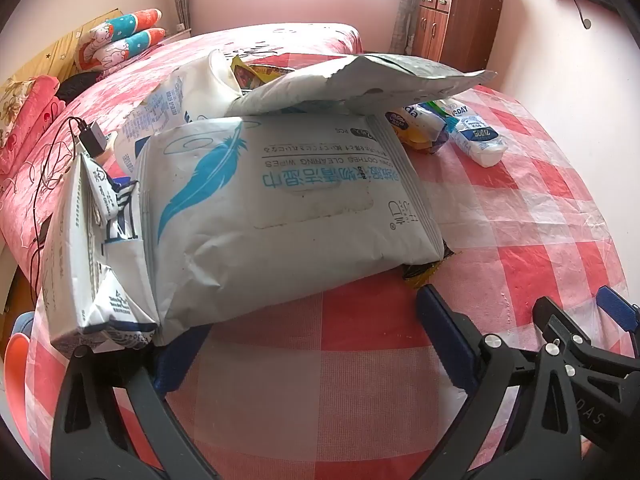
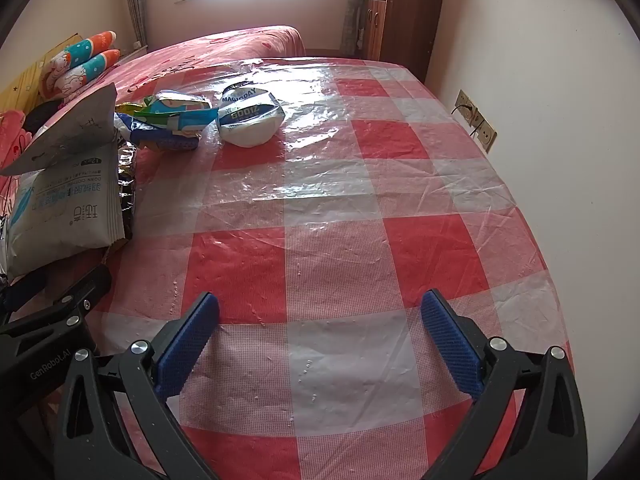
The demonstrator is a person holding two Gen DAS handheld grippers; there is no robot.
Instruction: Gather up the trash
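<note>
A big white wipes pack (image 1: pixel 280 208) with a blue feather print lies on the checked tablecloth (image 1: pixel 320 360), right in front of my left gripper (image 1: pixel 312 344). That gripper is open; the pack's near corner overlaps its left pad (image 1: pixel 176 364). A grey mailer bag (image 1: pixel 360 80) rests on the pile, and a crushed white carton (image 1: pixel 92 280) leans at the left. Snack wrappers (image 2: pixel 172 120) and a white pouch (image 2: pixel 250 120) lie farther back. My right gripper (image 2: pixel 320 340) is open over bare cloth (image 2: pixel 340 260), with nothing between its pads; the wipes pack (image 2: pixel 68 208) is to its left.
A bed with pink sheets (image 1: pixel 240 48) and cartoon pillows (image 1: pixel 120 36) runs behind the table. A charger with cable (image 1: pixel 90 136) sits at the left. A wooden cabinet (image 2: pixel 400 12) stands in the corner, and wall sockets (image 2: pixel 476 120) are on the right wall. The right gripper (image 1: pixel 580 312) is beside my left.
</note>
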